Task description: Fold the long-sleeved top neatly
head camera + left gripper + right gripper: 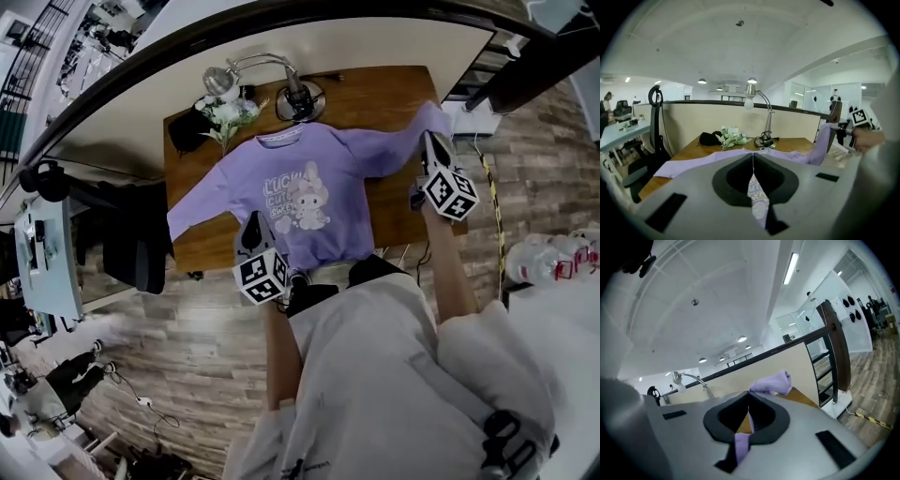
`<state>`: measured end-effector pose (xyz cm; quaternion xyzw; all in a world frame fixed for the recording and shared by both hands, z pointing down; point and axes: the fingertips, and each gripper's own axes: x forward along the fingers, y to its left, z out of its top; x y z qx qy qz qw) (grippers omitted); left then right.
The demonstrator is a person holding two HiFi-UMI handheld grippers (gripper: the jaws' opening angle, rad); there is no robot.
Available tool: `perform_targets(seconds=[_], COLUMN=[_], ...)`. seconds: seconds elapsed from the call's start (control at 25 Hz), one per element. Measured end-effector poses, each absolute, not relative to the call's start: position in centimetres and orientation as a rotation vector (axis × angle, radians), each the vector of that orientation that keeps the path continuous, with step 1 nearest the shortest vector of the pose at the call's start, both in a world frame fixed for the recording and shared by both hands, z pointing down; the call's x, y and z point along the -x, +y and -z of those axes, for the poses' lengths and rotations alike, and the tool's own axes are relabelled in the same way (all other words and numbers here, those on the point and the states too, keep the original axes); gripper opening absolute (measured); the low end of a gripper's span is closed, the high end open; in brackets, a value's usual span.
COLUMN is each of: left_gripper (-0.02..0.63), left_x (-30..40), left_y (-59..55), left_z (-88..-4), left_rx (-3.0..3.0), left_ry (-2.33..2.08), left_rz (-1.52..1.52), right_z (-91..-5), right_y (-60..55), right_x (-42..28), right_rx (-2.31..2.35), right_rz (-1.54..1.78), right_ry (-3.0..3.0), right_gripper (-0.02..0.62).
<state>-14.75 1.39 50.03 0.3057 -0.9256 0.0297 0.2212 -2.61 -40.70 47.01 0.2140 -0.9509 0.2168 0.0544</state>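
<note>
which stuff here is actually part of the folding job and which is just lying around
Job: purple long-sleeved top; left gripper, shut on its hem; right gripper, shut on its sleeve.

Lying about: desk lamp; bunch of flowers; black pouch; pack of water bottles.

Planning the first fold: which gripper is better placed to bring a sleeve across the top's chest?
Right. The right gripper is shut on one sleeve's cuff, lifted off the table. The left gripper pinches the top at its hem, away from the other sleeve.
</note>
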Motion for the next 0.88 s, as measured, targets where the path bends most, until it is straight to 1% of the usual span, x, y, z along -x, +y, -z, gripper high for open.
perform_targets(seconds=[0.08, 0.2, 0.52, 0.64, 0.72, 0.8, 0.88], left_gripper=[0.025, 0.025, 0.025, 0.025, 0.025, 0.025, 0.025], left_x=[15.6, 16.8, 19.8, 20.7, 21.5, 22.4, 23.2], left_y=[2.8, 4.8, 10.7, 13.3, 15.3, 17.3, 19.1], left_z=[-49.7, -49.2, -49.0, -49.3, -49.8, -50.6, -51.4], left_rx=[-0.854, -0.858, -0.846, -0.851, -0.847, -0.839, -0.837], left_ry=[-2.564, -2.567, -2.582, -2.577, -2.569, -2.553, -2.532], left_rz=[-0.136, -0.122, -0.125, -0.132, -0.146, -0.164, -0.186], right_z=[-45.9, -44.4, -43.3, -46.2, -49.9, -54.8, -60.3], right_y=[-38.8, -35.2, -21.9, -15.4, -10.6, -5.4, -1.1], right_x=[3.9, 6.0, 14.3, 18.0, 20.6, 22.9, 24.4], right_rx=[-0.640, -0.585, -0.299, -0.177, -0.088, 0.030, 0.136], right_rz=[-0.642, -0.547, -0.065, 0.230, 0.413, 0.511, 0.528], right_ry=[-2.921, -2.951, -2.974, -2.896, -2.798, -2.685, -2.553], right_gripper=[0.011, 0.011, 0.011, 0.011, 0.011, 0.011, 0.011])
